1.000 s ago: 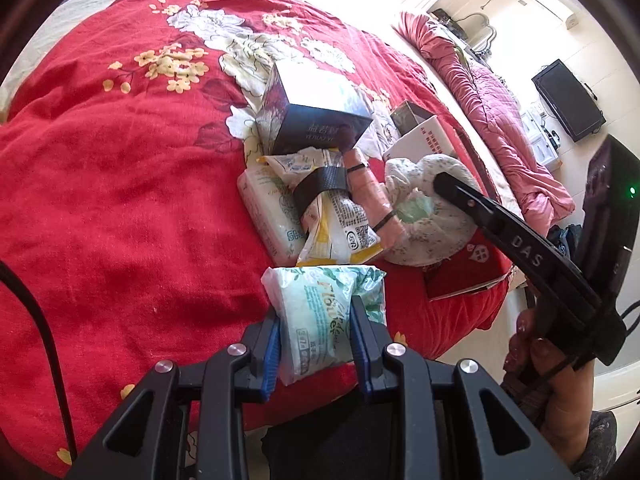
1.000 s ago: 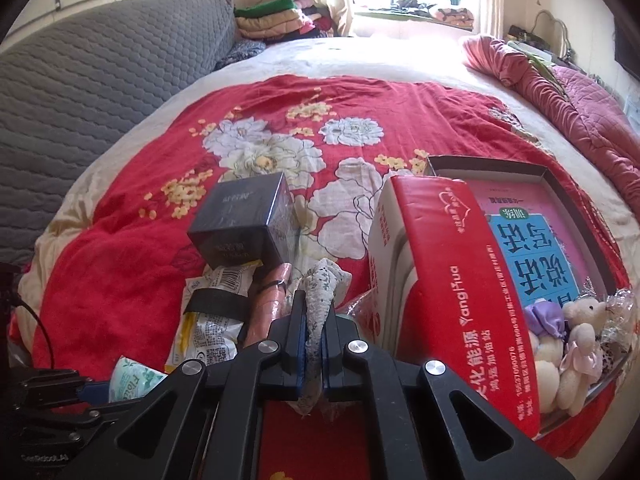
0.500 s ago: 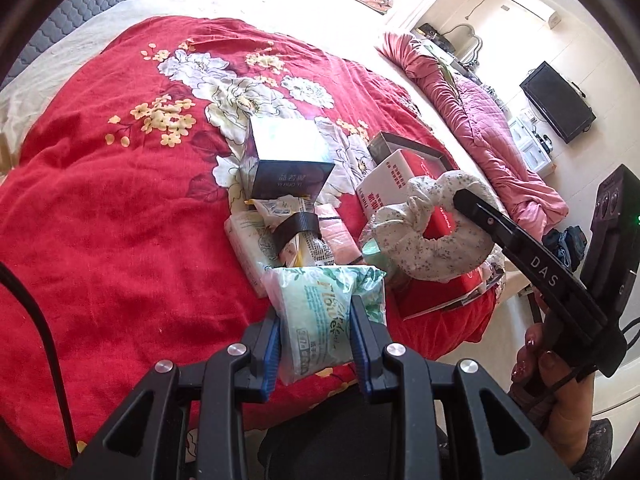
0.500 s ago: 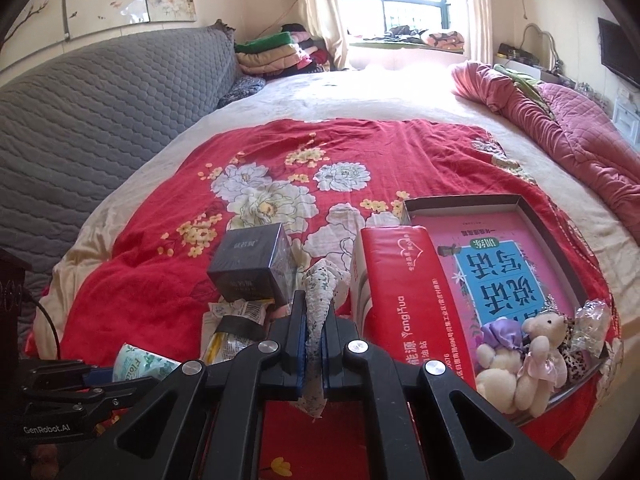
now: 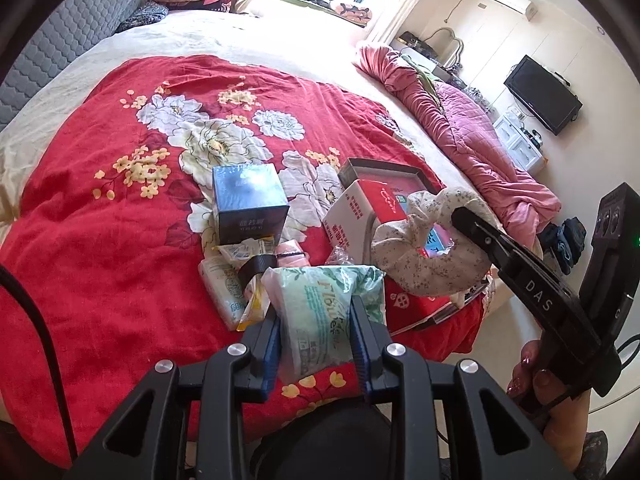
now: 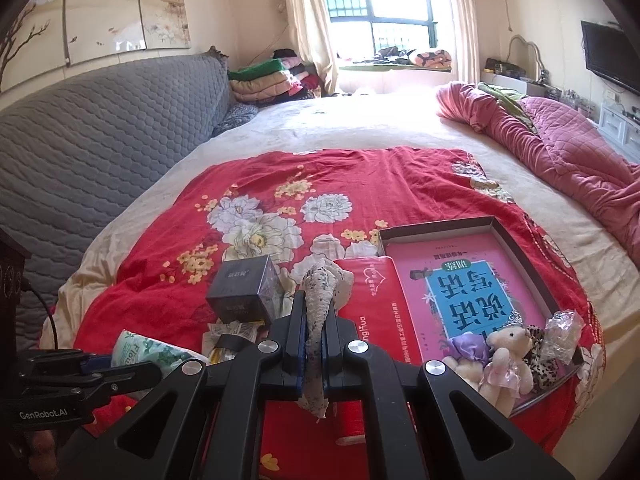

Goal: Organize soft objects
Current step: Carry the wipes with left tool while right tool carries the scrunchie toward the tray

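My left gripper is shut on a green tissue pack and holds it above the red floral blanket. The pack also shows in the right wrist view. My right gripper is shut on a white speckled fabric ring, which hangs above the red box in the left wrist view. Small plush toys lie in the corner of a shallow box tray holding a pink book.
A dark cube box, a red carton, snack packets and a white wipes pack lie on the blanket. A pink quilt lies to the right, a grey headboard to the left.
Both grippers have lifted and pulled back from the pile, each still holding its item. The fabric ring rose off the blanket and now hangs over the red carton.
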Demonstrator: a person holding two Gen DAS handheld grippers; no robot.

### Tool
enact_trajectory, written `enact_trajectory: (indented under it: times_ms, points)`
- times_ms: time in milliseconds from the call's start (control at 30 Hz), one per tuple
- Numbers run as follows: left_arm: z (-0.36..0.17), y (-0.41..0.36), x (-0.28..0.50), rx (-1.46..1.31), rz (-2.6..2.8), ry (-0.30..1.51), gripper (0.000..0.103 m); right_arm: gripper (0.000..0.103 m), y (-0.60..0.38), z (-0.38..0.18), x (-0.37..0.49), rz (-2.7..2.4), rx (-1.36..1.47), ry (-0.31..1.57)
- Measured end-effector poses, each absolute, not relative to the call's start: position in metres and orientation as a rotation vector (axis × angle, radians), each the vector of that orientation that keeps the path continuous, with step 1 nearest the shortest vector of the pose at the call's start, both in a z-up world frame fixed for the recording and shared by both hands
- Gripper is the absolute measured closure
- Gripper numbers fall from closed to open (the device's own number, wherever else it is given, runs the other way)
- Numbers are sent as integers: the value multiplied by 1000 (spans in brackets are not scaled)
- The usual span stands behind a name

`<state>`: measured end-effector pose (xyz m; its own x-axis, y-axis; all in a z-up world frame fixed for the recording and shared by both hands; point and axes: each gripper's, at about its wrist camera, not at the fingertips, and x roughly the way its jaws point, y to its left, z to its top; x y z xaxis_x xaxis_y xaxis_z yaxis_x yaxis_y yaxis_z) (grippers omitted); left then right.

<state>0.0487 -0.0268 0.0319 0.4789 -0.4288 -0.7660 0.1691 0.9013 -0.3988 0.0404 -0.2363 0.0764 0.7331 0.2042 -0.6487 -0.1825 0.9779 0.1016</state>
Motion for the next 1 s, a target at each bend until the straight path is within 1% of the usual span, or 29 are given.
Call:
enact_trajectory:
  times_ms: [567, 1000]
  points:
    - [70, -105, 68, -181, -468, 964, 72, 98, -311, 114, 17, 73, 88, 611]
    - [69, -168, 82, -111, -534, 976, 72, 98, -375, 117, 3, -48, 165, 572]
